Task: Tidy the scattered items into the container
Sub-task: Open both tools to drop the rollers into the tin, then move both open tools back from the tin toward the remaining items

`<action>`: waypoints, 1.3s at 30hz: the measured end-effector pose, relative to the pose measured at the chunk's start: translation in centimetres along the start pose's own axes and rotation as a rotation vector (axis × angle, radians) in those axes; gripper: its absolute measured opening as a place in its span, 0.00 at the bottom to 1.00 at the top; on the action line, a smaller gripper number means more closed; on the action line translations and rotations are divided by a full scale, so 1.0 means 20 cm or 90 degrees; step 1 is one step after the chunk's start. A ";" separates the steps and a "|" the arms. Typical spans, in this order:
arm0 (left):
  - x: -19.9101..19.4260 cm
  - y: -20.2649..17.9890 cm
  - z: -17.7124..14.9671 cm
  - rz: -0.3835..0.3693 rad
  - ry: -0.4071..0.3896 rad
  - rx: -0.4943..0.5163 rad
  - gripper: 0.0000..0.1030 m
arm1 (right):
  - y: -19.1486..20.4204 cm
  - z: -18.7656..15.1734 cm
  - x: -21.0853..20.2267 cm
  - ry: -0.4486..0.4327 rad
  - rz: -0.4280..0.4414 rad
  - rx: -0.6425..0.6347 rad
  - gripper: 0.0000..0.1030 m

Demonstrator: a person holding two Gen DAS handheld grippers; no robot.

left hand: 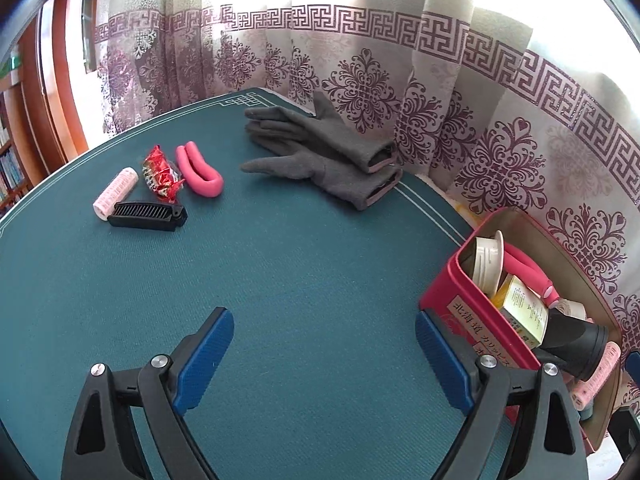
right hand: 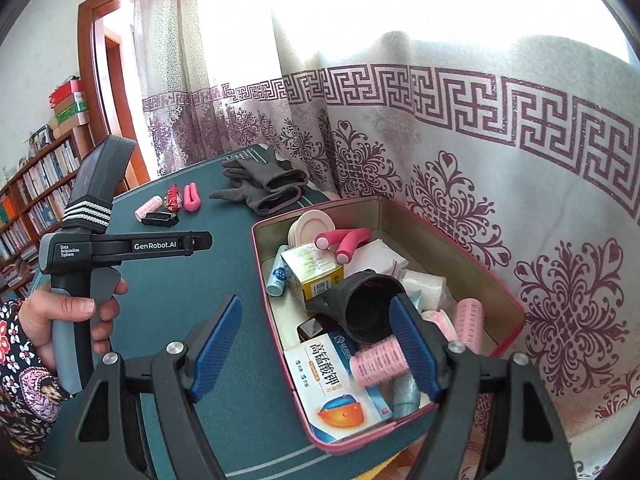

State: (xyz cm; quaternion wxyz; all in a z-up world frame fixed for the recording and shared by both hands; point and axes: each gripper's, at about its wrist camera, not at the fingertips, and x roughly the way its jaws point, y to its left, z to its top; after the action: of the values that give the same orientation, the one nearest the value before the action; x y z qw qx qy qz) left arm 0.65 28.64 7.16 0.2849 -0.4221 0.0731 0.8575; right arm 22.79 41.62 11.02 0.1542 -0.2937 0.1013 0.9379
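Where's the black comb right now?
The black comb lies on the green table mat, far left in the left wrist view, touching the pale pink roller and just below the red snack packet.

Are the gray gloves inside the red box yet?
No, the gloves lie on the green table, apart from the red box.

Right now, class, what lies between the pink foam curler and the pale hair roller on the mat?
A red snack wrapper lies between the pink foam curler and the pale hair roller, clearest in the left wrist view.

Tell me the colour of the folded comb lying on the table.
Black. The folded comb shows best in the left wrist view, beside the pink hair roller.
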 end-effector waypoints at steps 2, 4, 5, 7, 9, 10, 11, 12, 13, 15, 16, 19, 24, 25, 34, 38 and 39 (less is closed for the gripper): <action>0.00 0.07 -0.01 0.008 0.001 -0.015 0.91 | 0.05 0.02 0.01 0.001 0.012 -0.008 0.77; -0.01 0.14 -0.01 0.016 0.001 -0.030 0.91 | 0.10 0.03 0.03 0.003 0.021 -0.016 0.77; -0.01 0.18 -0.02 0.021 0.002 -0.038 0.91 | 0.12 0.03 0.04 0.005 0.027 -0.020 0.77; -0.02 0.26 -0.03 0.031 0.002 -0.054 0.91 | 0.17 0.04 0.07 0.010 0.039 -0.028 0.78; -0.03 0.34 -0.03 0.040 0.001 -0.069 0.91 | 0.22 0.04 0.10 0.019 0.051 -0.033 0.78; -0.04 0.38 -0.03 0.045 0.001 -0.076 0.91 | 0.24 0.04 0.11 0.024 0.056 -0.035 0.78; -0.04 0.42 -0.03 0.051 0.000 -0.082 0.91 | 0.26 0.04 0.13 0.030 0.062 -0.037 0.78; -0.05 0.46 -0.03 0.057 -0.001 -0.086 0.91 | 0.28 0.04 0.15 0.035 0.068 -0.037 0.78; -0.05 0.50 -0.03 0.064 -0.003 -0.090 0.91 | 0.30 0.04 0.17 0.041 0.074 -0.037 0.78; -0.06 0.58 -0.02 0.081 -0.007 -0.094 0.91 | 0.34 0.04 0.20 0.051 0.085 -0.039 0.78; -0.06 0.62 -0.01 0.090 -0.009 -0.098 0.91 | 0.36 0.04 0.21 0.055 0.088 -0.042 0.78; -0.07 0.75 0.03 0.110 -0.019 -0.116 0.91 | 0.42 0.04 0.24 0.061 0.093 -0.057 0.78; -0.04 0.91 0.10 0.131 -0.042 -0.122 0.91 | 0.49 0.04 0.30 0.074 0.100 -0.077 0.78; -0.03 0.94 0.12 0.139 -0.044 -0.119 0.91 | 0.50 0.04 0.31 0.076 0.102 -0.079 0.78; 0.14 1.07 0.28 0.164 -0.045 -0.105 0.91 | 0.56 0.03 0.43 0.103 0.111 -0.093 0.78; 0.24 1.09 0.37 0.172 -0.040 -0.094 0.91 | 0.58 0.03 0.49 0.116 0.116 -0.096 0.78; 0.27 1.10 0.39 0.174 -0.039 -0.091 0.91 | 0.58 0.03 0.50 0.119 0.116 -0.098 0.78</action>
State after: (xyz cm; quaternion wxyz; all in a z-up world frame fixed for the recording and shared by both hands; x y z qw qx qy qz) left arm -19.36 15.62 5.47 0.1366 -0.4015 0.0597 0.9037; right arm 10.58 33.21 6.77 0.0353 -0.3804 0.0694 0.9215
